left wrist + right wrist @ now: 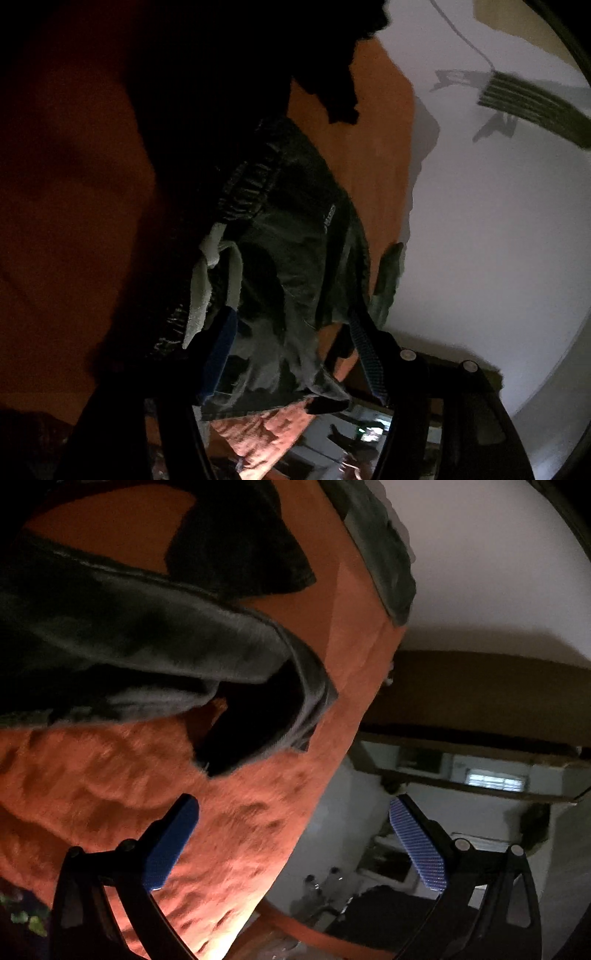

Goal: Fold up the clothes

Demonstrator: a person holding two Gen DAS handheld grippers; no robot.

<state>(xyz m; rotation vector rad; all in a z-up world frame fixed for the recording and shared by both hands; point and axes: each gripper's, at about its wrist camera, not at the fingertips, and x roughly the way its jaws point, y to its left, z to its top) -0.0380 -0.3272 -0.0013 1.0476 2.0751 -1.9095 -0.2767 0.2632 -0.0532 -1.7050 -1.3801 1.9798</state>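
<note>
- Left wrist view, far left: a fuzzy orange blanket fills the dark side of the picture.
- Middle: a dark grey-green pair of shorts with a gathered waistband and a pale drawstring lies on the blanket.
- Lower middle: the left gripper has its blue-padded jaws spread wide, with crumpled shorts fabric lying between them; whether the pads press on it I cannot tell.
- Right: a white wall.
- Right wrist view, left: the shorts' leg hem rests on the orange blanket.
- Lower middle: the right gripper stands wide open, empty, just short of the shorts.
- Right: a dim room with shelves.
</note>
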